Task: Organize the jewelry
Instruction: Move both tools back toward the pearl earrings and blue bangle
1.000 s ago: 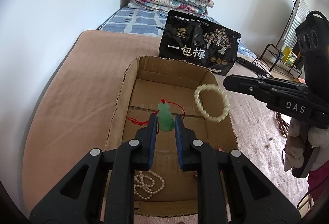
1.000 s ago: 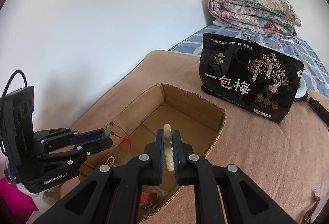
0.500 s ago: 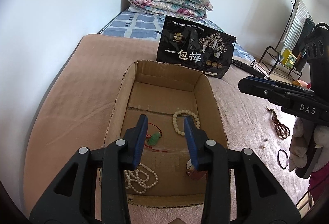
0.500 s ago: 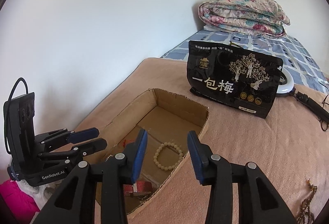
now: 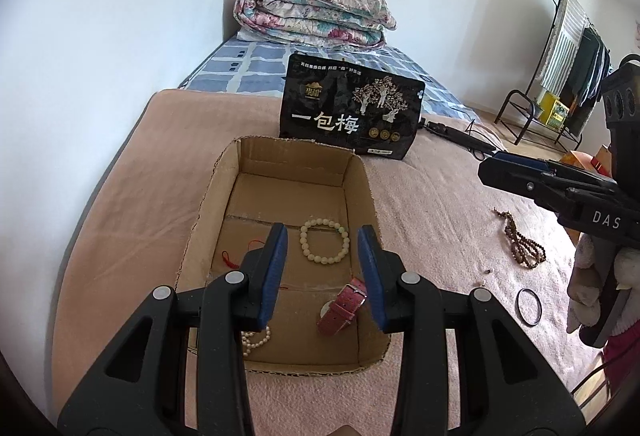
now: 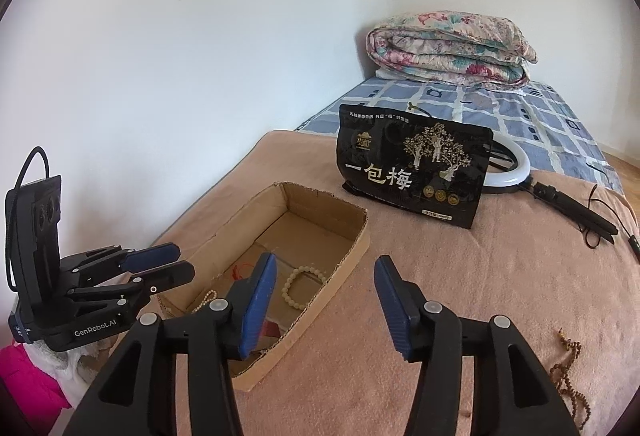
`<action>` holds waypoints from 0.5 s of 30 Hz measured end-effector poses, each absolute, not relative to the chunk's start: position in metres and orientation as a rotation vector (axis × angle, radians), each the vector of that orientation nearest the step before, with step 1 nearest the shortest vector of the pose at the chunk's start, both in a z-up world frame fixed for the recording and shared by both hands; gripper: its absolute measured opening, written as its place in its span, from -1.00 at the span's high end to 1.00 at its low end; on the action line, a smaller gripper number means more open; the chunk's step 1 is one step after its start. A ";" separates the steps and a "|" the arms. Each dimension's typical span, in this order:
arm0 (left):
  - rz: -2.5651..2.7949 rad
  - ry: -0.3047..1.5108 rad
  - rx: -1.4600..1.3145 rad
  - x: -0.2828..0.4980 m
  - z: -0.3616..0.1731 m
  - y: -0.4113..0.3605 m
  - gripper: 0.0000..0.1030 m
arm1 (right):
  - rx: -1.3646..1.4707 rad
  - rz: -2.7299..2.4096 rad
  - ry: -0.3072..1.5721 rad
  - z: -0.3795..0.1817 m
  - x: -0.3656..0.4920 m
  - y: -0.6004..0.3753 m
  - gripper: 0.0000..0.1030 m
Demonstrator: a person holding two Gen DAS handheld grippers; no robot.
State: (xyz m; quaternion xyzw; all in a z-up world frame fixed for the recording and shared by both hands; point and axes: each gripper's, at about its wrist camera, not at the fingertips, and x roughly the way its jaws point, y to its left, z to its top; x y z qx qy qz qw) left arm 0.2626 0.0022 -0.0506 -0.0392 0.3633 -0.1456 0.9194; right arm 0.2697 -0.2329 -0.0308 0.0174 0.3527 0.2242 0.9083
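Cardboard box [image 5: 362, 175] now holds the cream bead bracelet [image 5: 324, 240] and red-corded pendant I have just released, both my left gripper [image 5: 322, 272] and right gripper [image 6: 325, 306] spread empty, leaving brown beads [image 5: 522, 244] outside.

The black pouch [image 5: 351, 114] standing on the pink blanket behind the cardboard box carries three large white characters, "一包梅", across its front; the smaller line along its top edge is too fine to read. White letters "DAS" run along the side of the right gripper [image 5: 520, 171]. The base of the left gripper [image 6: 158, 263] is printed "GenRobot.AI".
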 end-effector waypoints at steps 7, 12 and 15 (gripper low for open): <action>-0.336 0.725 -0.043 0.239 -0.031 -0.020 0.29 | 0.005 0.426 0.686 -0.014 0.239 -0.256 -0.40; -0.360 0.700 -0.012 0.224 -0.020 -0.035 0.29 | -0.012 0.390 0.653 -0.002 0.213 -0.275 -0.65; -0.376 0.688 0.004 0.215 -0.014 -0.045 0.29 | -0.013 0.363 0.639 0.004 0.199 -0.289 -0.77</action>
